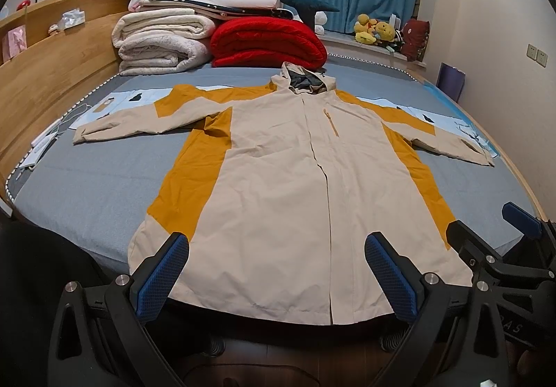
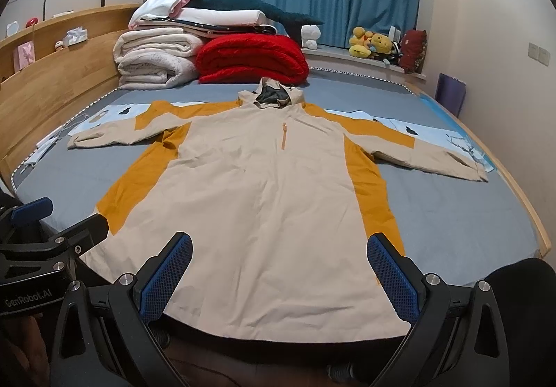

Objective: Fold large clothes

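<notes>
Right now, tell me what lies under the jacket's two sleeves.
Under the jacket, the grey bedsheet shows all round. Pale blue printed panels peek out behind both sleeves, left and right. How far they run beneath the sleeves is covered. Both grippers hang open, clear of the hem.

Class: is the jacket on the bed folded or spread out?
Spread out: the jacket lies flat, front up, both sleeves stretched sideways, nothing folded.

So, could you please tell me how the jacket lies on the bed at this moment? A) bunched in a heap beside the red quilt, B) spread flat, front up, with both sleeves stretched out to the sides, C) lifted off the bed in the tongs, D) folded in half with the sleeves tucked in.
B: the hooded jacket lies flat on the bed, front zipper up, sleeves out to both sides, and both tongs are open and hold nothing.
</notes>
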### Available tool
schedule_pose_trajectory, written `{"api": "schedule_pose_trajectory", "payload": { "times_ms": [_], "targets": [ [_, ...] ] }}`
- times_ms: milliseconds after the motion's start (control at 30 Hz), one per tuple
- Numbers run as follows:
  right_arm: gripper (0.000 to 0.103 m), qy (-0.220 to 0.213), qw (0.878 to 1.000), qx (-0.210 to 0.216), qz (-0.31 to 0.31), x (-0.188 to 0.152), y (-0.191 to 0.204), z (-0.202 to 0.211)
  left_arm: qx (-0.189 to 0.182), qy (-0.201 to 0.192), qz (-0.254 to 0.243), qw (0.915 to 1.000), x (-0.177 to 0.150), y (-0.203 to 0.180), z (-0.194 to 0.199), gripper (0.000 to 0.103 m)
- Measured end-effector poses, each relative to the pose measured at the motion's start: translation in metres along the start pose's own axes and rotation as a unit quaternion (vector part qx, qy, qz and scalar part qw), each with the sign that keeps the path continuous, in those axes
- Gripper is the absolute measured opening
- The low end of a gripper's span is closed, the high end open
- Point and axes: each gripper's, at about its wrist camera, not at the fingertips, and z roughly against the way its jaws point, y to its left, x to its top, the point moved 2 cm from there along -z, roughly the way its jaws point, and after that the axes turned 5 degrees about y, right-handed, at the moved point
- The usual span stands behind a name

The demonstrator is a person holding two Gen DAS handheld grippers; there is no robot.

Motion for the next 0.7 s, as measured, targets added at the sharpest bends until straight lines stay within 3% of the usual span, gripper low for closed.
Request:
{"api": "schedule_pose_trajectory", "payload": {
  "times_ms": [700],
  "targets": [
    [0.100,0.000,1.000,0.000,-0.001,-0.0010,0.0000,-0.0009,0.000,-0.001,-0.002,1.0000,-0.0038,-0.0054,-0.0025,0.101]
  ]
}}
